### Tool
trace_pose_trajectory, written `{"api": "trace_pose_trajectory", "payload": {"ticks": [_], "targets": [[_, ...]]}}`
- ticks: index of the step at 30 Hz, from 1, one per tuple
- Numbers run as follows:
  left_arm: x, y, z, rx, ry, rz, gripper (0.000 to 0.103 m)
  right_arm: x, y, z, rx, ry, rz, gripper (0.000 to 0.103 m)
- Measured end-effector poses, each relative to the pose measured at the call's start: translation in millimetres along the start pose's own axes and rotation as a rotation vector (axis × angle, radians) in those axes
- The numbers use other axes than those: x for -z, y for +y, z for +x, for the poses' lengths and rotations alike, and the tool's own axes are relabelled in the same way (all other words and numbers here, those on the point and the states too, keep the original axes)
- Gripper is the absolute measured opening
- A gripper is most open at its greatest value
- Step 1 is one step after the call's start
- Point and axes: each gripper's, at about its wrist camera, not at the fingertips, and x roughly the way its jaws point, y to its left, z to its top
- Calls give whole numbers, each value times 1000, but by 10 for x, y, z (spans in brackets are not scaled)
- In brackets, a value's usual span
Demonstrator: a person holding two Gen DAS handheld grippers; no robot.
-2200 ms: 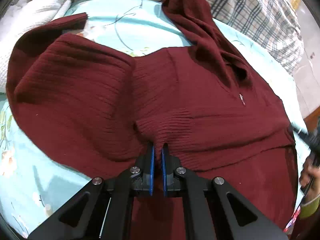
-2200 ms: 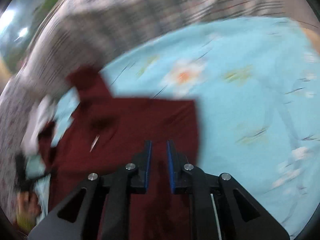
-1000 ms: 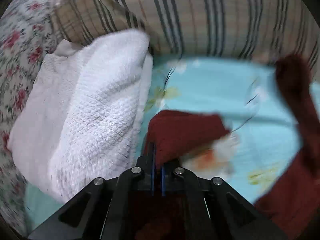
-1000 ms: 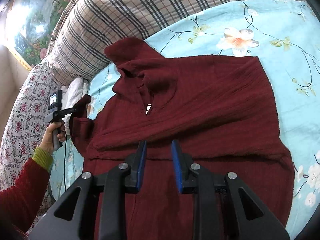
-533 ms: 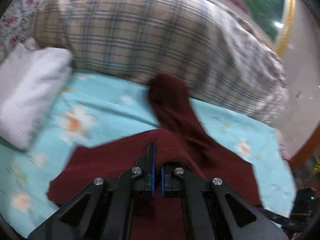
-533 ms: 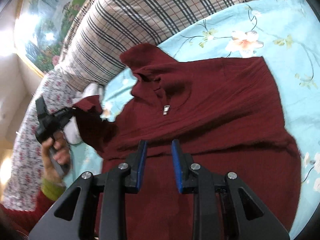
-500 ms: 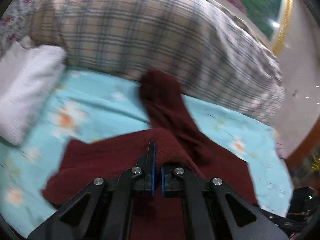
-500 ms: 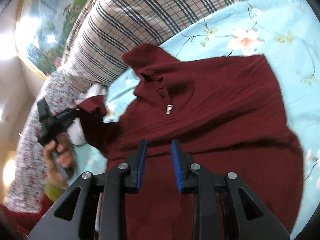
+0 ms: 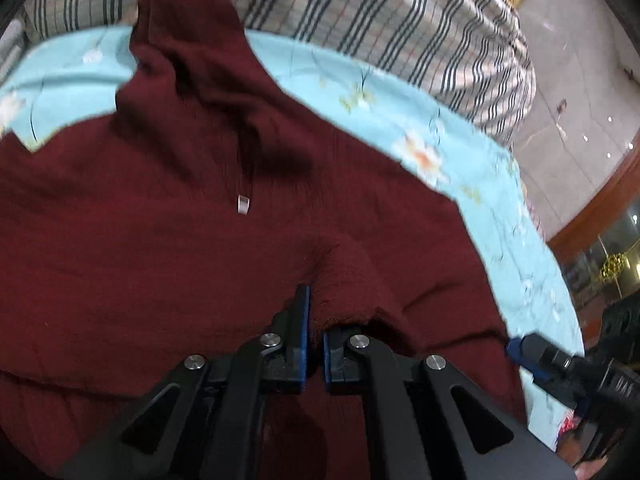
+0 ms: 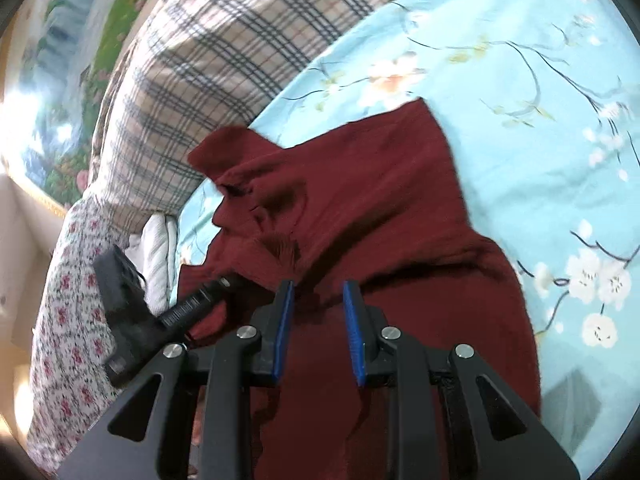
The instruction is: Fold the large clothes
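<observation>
The dark red hooded sweater lies spread across the light blue floral bedsheet, its hood up against the plaid pillow. The left gripper is clamped tight on a bunched cuff of the sleeve, holding it over the sweater's chest. The right gripper hovers over the lower body of the sweater, jaws partly apart, nothing pinched between them.
</observation>
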Motion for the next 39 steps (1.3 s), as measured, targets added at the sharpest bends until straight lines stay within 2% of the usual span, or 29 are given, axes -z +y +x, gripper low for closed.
{"api": "trace_pose_trajectory", "payload": {"ticks": [2, 4, 5, 6, 10, 12, 15, 17, 19, 21, 22, 23, 24, 25, 27, 29, 31, 33, 34, 39], "targets": [[72, 4, -25, -2, 24, 20, 6, 7, -49, 21, -16, 9, 30, 28], [132, 43, -140, 2, 30, 41, 22, 20, -60, 59, -45, 21, 57, 43], [154, 94, -245, -4, 29, 43, 26, 33, -54, 87, -60, 25, 74, 54], [203, 132, -344, -18, 20, 49, 30, 48, -36, 111, -74, 24, 82, 55], [388, 498, -845, -111, -41, 32, 34, 101, 83, 221, -111, 54, 70, 55], [481, 812, -1073, -215, -74, -20, 40, 123, 224, 271, -64, 51, -5, 55], [598, 1366, -1299, -347, -94, -136, 40, 133, 424, 400, 67, 52, -172, 55], [646, 1724, -1373, -391, -89, -226, 40, 138, 557, 585, 172, 87, -302, 55], [650, 1977, -1385, -398, -90, -291, 39, 155, 659, 776, 213, 136, -395, 55], [608, 2055, -1343, -395, -91, -297, 39, 162, 724, 922, 263, 152, -462, 55], [571, 2067, -1311, -395, -89, -292, 39, 171, 761, 1003, 299, 159, -500, 55], [545, 2065, -1290, -391, -93, -285, 39, 163, 806, 1087, 326, 163, -535, 40], [504, 2037, -1255, -386, -94, -270, 39, 144, 804, 1097, 329, 156, -542, 14], [458, 2012, -1212, -392, -95, -255, 39, 105, 837, 1102, 331, 152, -545, 7], [379, 1978, -1125, -416, -96, -236, 38, -21, 918, 997, 325, 95, -549, 6], [335, 1962, -1064, -434, -89, -230, 38, -170, 1047, 720, 327, -25, -575, 6], [349, 1924, -1055, -436, -90, -222, 38, -301, 1105, 414, 377, -155, -586, 6], [342, 1869, -1027, -454, -94, -202, 38, -394, 1050, 259, 422, -217, -576, 6], [345, 1854, -1020, -465, -95, -196, 38, -438, 934, 236, 444, -212, -556, 6], [373, 1920, -1085, -455, -103, -231, 38, -363, 496, 543, 499, -44, -516, 6]]}}
